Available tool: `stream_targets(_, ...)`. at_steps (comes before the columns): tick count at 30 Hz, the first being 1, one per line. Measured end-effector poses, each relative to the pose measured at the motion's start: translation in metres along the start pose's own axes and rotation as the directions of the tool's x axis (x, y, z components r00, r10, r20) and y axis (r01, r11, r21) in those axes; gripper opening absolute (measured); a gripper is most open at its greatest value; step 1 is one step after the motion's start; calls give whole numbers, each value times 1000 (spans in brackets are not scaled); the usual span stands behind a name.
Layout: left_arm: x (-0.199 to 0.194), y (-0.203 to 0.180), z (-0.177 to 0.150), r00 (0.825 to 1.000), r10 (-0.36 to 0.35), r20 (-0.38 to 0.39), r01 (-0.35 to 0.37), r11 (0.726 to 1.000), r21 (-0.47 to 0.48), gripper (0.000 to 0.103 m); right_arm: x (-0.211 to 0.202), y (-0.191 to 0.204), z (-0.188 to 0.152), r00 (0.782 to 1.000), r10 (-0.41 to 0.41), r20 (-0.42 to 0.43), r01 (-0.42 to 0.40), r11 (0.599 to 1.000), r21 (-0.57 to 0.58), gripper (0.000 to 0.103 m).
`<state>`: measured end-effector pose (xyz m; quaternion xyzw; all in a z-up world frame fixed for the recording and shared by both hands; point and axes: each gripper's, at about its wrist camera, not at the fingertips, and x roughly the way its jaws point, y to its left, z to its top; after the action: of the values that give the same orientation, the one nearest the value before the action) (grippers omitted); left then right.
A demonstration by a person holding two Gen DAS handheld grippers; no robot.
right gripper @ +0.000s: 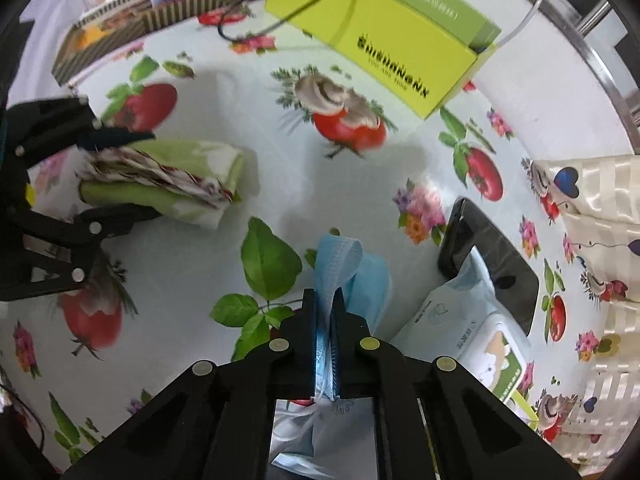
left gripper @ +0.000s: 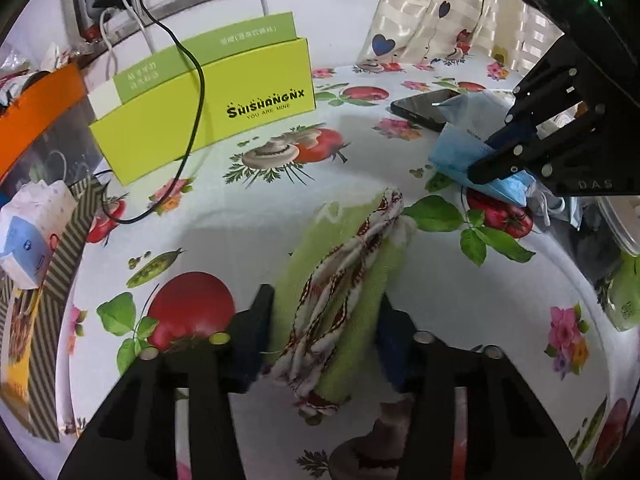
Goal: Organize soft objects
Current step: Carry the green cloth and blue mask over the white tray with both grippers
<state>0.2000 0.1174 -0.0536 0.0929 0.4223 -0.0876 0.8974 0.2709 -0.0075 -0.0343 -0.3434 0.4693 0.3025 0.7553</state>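
A folded light-green towel [left gripper: 372,276] with a red-and-white fringed cloth [left gripper: 344,264] on top lies on the fruit-print tablecloth. My left gripper [left gripper: 324,304] is closed around it, one finger pressing each long side. From the right wrist view the same towel [right gripper: 192,152] sits clamped in the left gripper [right gripper: 152,174]. My right gripper [right gripper: 325,294] is shut on a blue face mask [right gripper: 340,256], whose folded end sticks out past the fingertips. In the left wrist view that gripper [left gripper: 482,158] holds the mask [left gripper: 456,152] just above the table at the right.
A lime-green box [left gripper: 200,112] stands at the back with a black cable [left gripper: 196,120] draped over it. A black phone [left gripper: 420,108] and a wipes pack [right gripper: 460,320] lie near the mask. A tissue pack [left gripper: 28,232] sits at the left and cream heart-print fabric [left gripper: 432,12] at the back right.
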Motion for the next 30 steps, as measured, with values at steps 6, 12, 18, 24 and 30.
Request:
stream_targets(6,-18,-6,-1,999,16,34,-14,999,-47,33,-18,-2,-3,997,25,71,-26,1000,14,6)
stream_targets(12,-45,-11,5,998,18,63,-11,994,-111,33,-48,-2,-16,983,77,164,-87,995,49,6)
stream_targets(18,-75,-20,7,994,10,105,11,979,-202,33,-86,-4,-36,955,111,276,-138,987,82,6)
stream_targets(24,-103,-35,12,987,-8,163,49,967,-250,33,-121,-7,-58,930,110,350,-153,983,98,6)
stream_targets(30,-121,-59,21,981,-22,192,68,969,-239,33,-144,-17,-84,917,84,389,-148,980,136,6)
